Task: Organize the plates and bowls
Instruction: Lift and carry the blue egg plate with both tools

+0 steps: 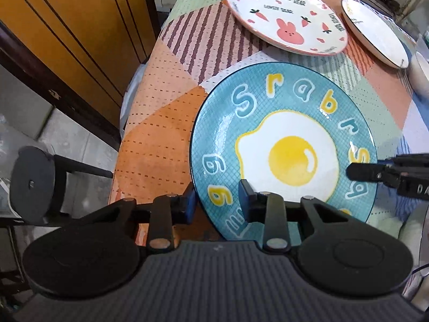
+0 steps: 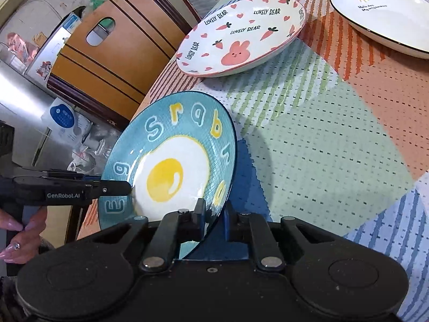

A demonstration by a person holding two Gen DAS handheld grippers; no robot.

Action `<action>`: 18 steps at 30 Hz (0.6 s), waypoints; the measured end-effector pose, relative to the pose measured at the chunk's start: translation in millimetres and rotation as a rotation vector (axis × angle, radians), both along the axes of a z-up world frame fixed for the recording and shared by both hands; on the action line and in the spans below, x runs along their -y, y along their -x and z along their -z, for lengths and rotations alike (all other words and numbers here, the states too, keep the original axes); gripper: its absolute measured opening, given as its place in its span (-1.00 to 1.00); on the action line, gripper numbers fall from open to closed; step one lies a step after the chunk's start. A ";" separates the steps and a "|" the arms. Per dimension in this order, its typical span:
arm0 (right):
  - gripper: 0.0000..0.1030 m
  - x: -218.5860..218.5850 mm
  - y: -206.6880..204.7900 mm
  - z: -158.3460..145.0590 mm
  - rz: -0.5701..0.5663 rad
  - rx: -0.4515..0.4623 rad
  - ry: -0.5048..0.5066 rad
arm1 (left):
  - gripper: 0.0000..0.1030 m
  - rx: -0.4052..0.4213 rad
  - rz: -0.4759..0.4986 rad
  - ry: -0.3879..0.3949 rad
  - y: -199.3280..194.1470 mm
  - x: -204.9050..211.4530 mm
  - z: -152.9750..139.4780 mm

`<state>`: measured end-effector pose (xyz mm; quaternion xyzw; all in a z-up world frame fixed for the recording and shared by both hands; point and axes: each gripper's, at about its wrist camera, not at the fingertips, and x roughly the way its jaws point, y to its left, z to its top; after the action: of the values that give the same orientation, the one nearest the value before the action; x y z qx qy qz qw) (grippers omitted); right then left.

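A blue plate (image 1: 292, 158) (image 2: 166, 177) with a fried egg and letters painted on it is gripped from two sides over the table's near left corner. My left gripper (image 1: 217, 200) (image 2: 120, 187) is shut on its near rim, one finger above and one below. On the opposite rim my right gripper (image 2: 213, 214) (image 1: 359, 170) is shut too, its blue pads pinching the edge. In the right wrist view the plate stands tilted, its left side raised off the cloth. A pink bunny plate (image 1: 284, 13) (image 2: 241, 35) lies beyond it.
A white plate with a sun (image 1: 375, 35) (image 2: 380, 18) lies at the far right, with a pale bowl (image 1: 419, 72) at the edge. The patchwork tablecloth (image 2: 321, 147) drops off at the left. A wooden chair (image 2: 107, 61) and a black stool (image 1: 32, 182) stand beside it. A person's hand (image 2: 18, 236) holds the left gripper.
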<state>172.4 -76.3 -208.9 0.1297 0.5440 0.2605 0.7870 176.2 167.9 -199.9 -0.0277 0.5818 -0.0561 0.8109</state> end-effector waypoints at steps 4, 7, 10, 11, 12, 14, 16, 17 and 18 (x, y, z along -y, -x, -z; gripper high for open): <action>-0.65 13.5 0.1 -14.4 -0.025 0.023 -0.020 | -0.40 0.055 0.034 0.027 6.8 8.1 -19.4; -0.65 30.5 1.6 -33.3 -0.030 0.064 -0.025 | -0.41 0.093 0.063 0.045 8.0 23.9 -35.5; -0.65 54.1 1.6 -51.1 -0.001 0.092 -0.034 | -0.40 0.122 0.104 0.051 5.4 45.9 -50.1; -0.65 63.1 3.2 -58.0 0.006 0.104 -0.022 | -0.41 0.127 0.116 0.059 2.9 53.9 -54.6; -0.65 70.3 5.1 -63.2 0.007 0.114 -0.010 | -0.41 0.125 0.128 0.067 0.3 61.0 -57.3; -0.65 88.7 9.1 -73.1 0.023 0.131 0.010 | -0.41 0.126 0.160 0.087 -6.5 78.5 -61.6; -0.65 106.7 11.7 -81.5 0.043 0.143 0.030 | -0.41 0.124 0.193 0.095 -11.6 96.2 -62.7; -0.65 114.3 13.1 -83.8 0.056 0.149 0.039 | -0.41 0.124 0.212 0.097 -16.0 106.9 -62.9; -0.65 123.3 14.2 -85.9 0.070 0.154 0.048 | -0.41 0.121 0.224 0.101 -19.5 115.5 -62.1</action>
<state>158.2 -199.6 -122.9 0.1094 0.4831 0.2287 0.8380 195.7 52.3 -137.8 0.0002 0.5276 -0.1770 0.8309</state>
